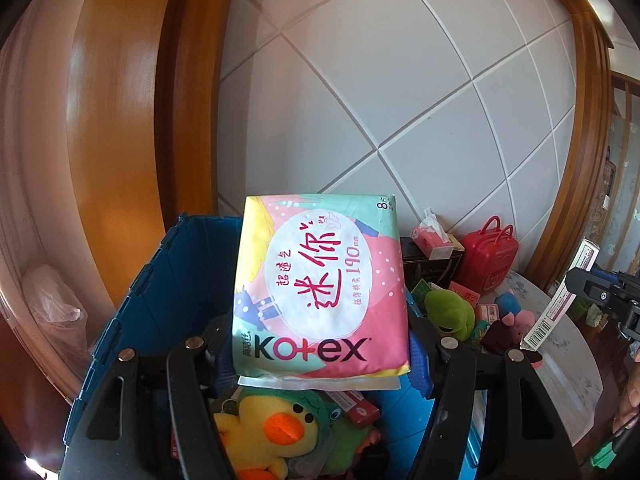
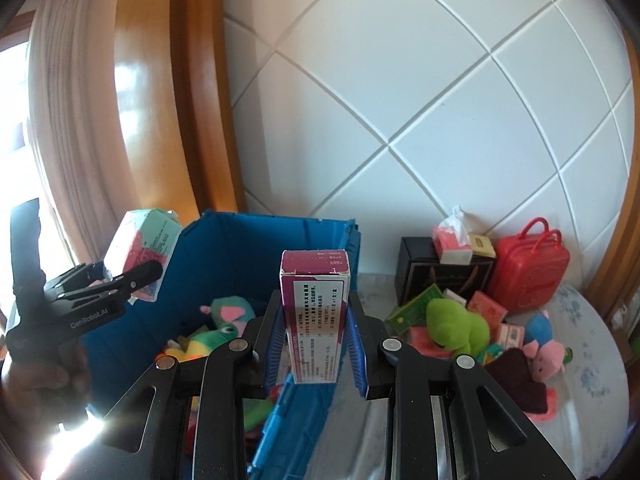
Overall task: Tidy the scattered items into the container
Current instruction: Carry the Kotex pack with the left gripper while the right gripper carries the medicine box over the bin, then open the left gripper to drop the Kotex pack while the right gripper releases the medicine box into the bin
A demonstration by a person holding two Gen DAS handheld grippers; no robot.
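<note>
Pink, mint and yellow film wraps the Kotex pad pack clamped between the blue pads of my left gripper, jaws set about halfway apart on its lower sides. I hold it above the open blue plastic crate, where a yellow duck plush lies among other soft toys.

My right gripper has its jaws drawn narrow on a magenta-and-white medicine box, gripped upright on both sides, over the crate's near right rim. From the right wrist view, the left gripper shows at the far left, carrying the pad pack beside the crate's left wall, a hand beneath it.

On the floral bedsheet to the right, items lie scattered against the white quilted headboard: a green frog plush, a pink pig toy, a red toy suitcase, a black box topped by a tissue pack, and several small cartons.
</note>
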